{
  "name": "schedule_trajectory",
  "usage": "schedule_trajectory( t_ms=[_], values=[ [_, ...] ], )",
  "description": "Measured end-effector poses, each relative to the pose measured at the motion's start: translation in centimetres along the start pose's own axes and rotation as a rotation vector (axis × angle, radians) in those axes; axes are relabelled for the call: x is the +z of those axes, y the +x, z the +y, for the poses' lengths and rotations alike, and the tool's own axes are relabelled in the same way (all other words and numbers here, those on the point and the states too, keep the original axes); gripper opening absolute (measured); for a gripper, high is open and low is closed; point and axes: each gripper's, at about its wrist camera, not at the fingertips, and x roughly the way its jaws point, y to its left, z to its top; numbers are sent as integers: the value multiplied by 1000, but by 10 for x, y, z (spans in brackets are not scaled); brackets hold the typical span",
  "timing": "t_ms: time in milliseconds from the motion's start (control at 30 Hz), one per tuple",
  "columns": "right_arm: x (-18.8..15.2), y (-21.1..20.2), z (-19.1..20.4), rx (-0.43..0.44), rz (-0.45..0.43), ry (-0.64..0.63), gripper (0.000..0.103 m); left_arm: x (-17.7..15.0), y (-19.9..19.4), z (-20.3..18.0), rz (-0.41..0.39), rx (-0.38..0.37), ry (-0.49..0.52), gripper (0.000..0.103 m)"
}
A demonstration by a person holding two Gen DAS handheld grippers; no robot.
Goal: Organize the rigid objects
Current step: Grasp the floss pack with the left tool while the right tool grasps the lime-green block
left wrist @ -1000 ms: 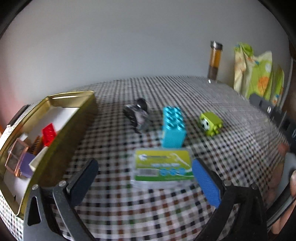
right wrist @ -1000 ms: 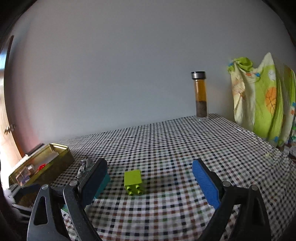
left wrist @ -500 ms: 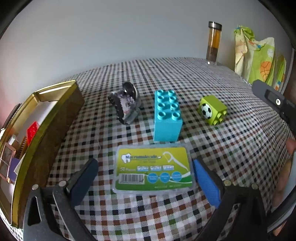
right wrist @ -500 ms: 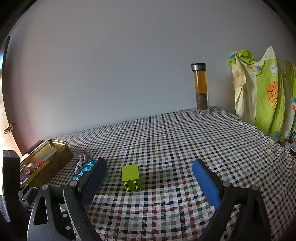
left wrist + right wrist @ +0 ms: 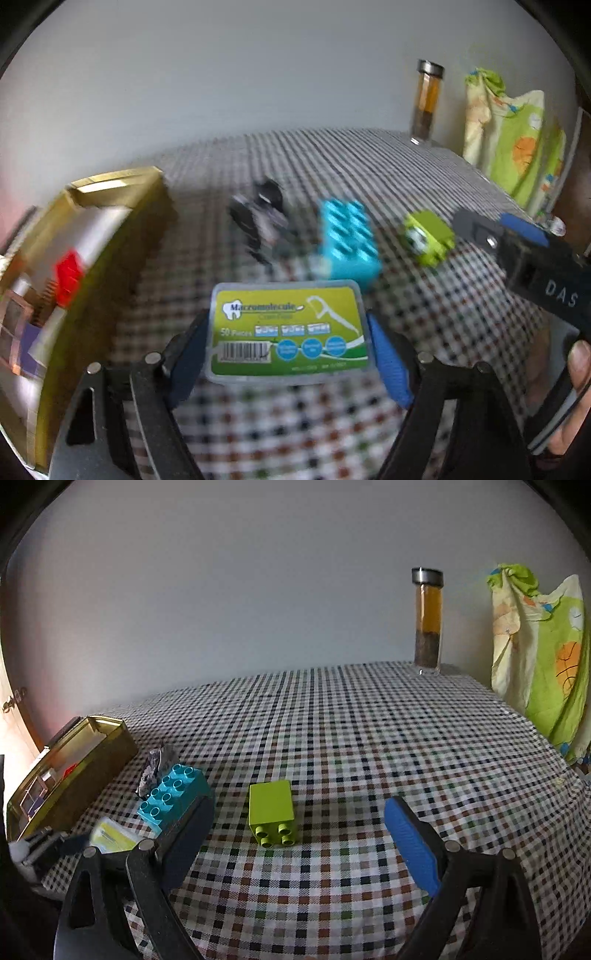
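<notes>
On the checked cloth, the gold tin (image 5: pixel 122 236) already holds a few small pieces, while 4 items remain outside: the floss-pick box (image 5: pixel 290 326), on which the left gripper (image 5: pixel 288 354) is closing, the turquoise brick (image 5: pixel 173 794), the grey rock (image 5: pixel 155 766), and the green brick (image 5: pixel 271 810) before the right gripper's (image 5: pixel 295 834) spread, empty jaws.

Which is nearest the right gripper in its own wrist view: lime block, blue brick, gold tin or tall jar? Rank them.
From the right gripper:
1. Lime block, just ahead between the fingers.
2. Blue brick, beyond the left finger.
3. Gold tin, far left.
4. Tall jar, back right by the wall.
</notes>
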Motion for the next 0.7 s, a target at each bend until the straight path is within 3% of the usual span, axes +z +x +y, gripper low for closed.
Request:
schedule_trajectory(
  t_ms=[133, 267, 533, 567, 633, 700],
  values=[
    [3, 9, 1, -14, 20, -19, 95, 8, -2, 13, -42, 48, -9, 82],
    [5, 29, 5, -8, 97, -59, 95, 11, 1, 22, -60, 79, -28, 82],
    [11, 57, 13, -42, 167, -109, 95, 10, 0, 24, -79, 98, -34, 82],
    [12, 59, 14, -41, 173, -111, 92, 10, -2, 22, -86, 108, -23, 82],
    [11, 65, 16, -36, 203, -119, 78, 12, 0, 18, -87, 110, -10, 82],
    [10, 72, 19, -20, 235, -126, 48, 13, 1, 20, -78, 111, -18, 82]
  ],
)
